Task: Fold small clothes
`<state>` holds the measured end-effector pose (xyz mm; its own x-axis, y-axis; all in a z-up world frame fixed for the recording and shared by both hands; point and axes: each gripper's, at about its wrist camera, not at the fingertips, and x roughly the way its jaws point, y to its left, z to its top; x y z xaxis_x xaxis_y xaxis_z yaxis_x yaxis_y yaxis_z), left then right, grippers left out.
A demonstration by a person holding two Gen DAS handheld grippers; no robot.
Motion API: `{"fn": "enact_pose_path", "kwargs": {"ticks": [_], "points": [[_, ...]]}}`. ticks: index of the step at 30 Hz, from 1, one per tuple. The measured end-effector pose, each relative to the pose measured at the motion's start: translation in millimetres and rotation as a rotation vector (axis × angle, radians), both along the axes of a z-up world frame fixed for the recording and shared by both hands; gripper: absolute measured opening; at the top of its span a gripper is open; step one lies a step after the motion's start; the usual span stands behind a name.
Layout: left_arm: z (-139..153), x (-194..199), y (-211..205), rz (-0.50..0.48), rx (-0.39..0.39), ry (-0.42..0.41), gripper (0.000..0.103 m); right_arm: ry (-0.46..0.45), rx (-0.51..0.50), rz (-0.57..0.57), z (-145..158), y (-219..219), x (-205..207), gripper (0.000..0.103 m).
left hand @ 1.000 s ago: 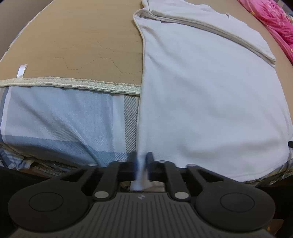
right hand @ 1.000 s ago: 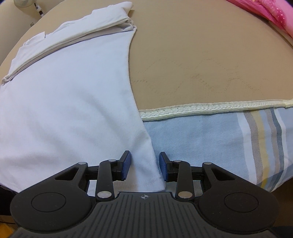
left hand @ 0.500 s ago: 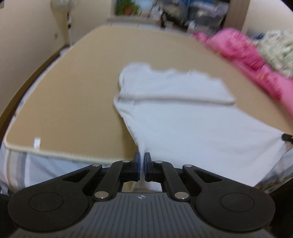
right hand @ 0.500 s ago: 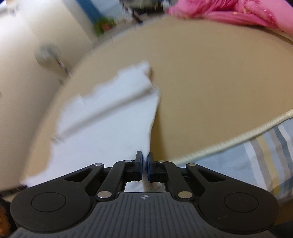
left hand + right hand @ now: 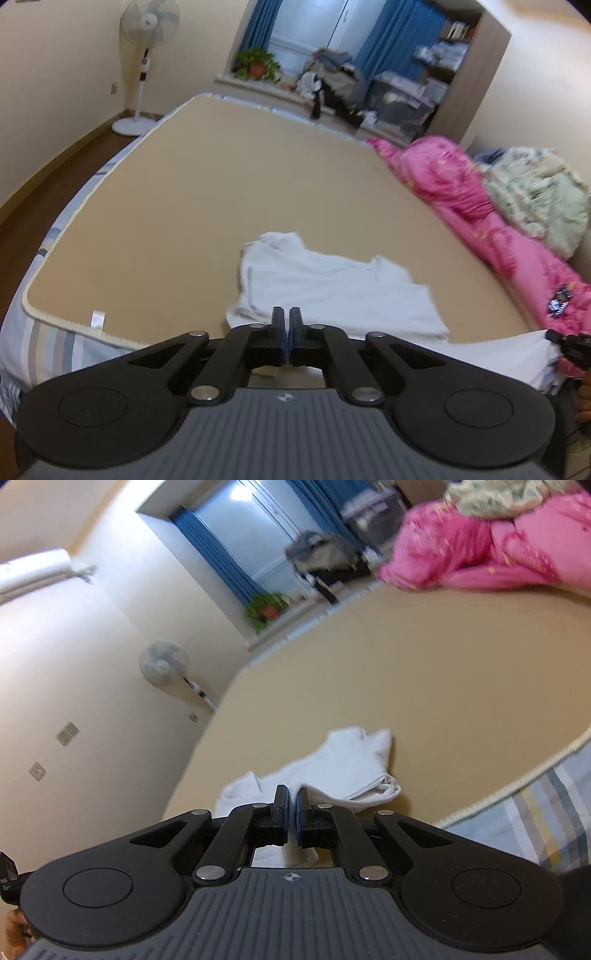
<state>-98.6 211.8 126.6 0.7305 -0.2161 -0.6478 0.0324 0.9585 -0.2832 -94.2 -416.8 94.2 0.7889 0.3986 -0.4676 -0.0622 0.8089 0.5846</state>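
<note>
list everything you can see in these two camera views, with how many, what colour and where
white garment: one, white, on the tan bed cover, near hem lifted off it
bed cover: one, tan, spread over the bed
striped sheet: one, blue, grey and yellow, below the cover's edge
pink quilt: one, pink, bunched along the bed's right side
floral bedding: one, pale green, beside the quilt
standing fan: one, white, by the left wall
potted plant: one, green, on the windowsill
curtains: blue, at the window
left hand-held gripper: one, black, shut on the garment's hem
right hand-held gripper: one, black, shut on the hem's other corner
</note>
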Motion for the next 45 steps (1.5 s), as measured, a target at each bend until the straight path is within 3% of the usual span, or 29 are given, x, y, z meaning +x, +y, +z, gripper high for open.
{"fn": "enact_pose_path", "kwargs": {"ticks": [1, 4, 7, 10, 14, 19, 22, 24, 25, 26, 32, 34, 35, 36, 37, 41, 45], "points": [[-9.9, 19.0, 1.4, 0.004, 0.009, 0.011, 0.0, 0.0, 0.0, 0.0, 0.0, 0.0, 0.0, 0.003], [-40.2, 87.0, 0.4, 0.002, -0.004, 0.049, 0.0, 0.111, -0.017, -0.017, -36.2, -5.7, 83.2, 0.003], [-74.0, 161.2, -11.1, -0.051, 0.053, 0.105, 0.0, 0.177, -0.036, -0.026, -63.8, -0.7, 151.2, 0.003], [-102.5, 193.5, -21.5, -0.079, 0.064, 0.194, 0.0, 0.254, -0.087, -0.033, -91.4, 9.5, 207.5, 0.003], [-130.9, 165.0, -42.3, -0.128, 0.053, 0.279, 0.001, 0.244, -0.102, -0.02, -105.7, 18.2, 216.9, 0.003], [-171.4, 114.1, -89.7, -0.298, 0.053, 0.387, 0.003, 0.237, -0.088, -0.029, -120.5, 15.3, 201.2, 0.003], [-179.8, 95.6, -115.2, -0.391, 0.08, 0.372, 0.005, 0.232, -0.098, -0.024, -121.0, 17.1, 198.7, 0.004], [-178.7, 86.8, -127.2, -0.47, 0.105, 0.323, 0.017, 0.231, -0.131, -0.015, -121.4, 20.3, 196.6, 0.004], [-179.6, 84.0, -132.1, -0.518, 0.107, 0.306, 0.034, 0.231, -0.135, -0.013, -119.8, 19.0, 191.5, 0.004], [-181.7, 81.8, -137.6, -0.551, 0.115, 0.297, 0.043, 0.231, -0.135, -0.013, -119.8, 19.0, 191.5, 0.004], [-203.2, 66.6, -187.4, -0.821, 0.215, 0.286, 0.054, 0.234, -0.134, -0.015, -123.1, 13.8, 178.3, 0.004], [-212.2, 62.4, -198.6, -0.881, 0.283, 0.284, 0.049, 0.233, -0.128, -0.018, -123.9, 10.7, 173.3, 0.004], [-215.1, 60.2, -201.6, -0.893, 0.32, 0.274, 0.024, 0.235, -0.128, -0.019, -125.0, 9.8, 171.5, 0.004], [-218.4, 58.2, -203.5, -0.9, 0.361, 0.268, 0.009, 0.239, -0.131, -0.022, -126.1, 7.8, 169.0, 0.004], [-219.7, 57.6, -202.7, -0.904, 0.375, 0.271, 0.004, 0.243, -0.134, -0.024, -126.9, 6.1, 166.7, 0.004], [-205.5, 53.8, -189.1, -0.894, 0.359, 0.202, 0.004, 0.258, -0.135, -0.029, -130.6, -1.7, 159.5, 0.004], [-167.9, 71.6, -157.8, -0.789, 0.225, 0.103, 0.004, 0.264, -0.14, -0.027, -133.4, -2.5, 160.4, 0.004]]}}
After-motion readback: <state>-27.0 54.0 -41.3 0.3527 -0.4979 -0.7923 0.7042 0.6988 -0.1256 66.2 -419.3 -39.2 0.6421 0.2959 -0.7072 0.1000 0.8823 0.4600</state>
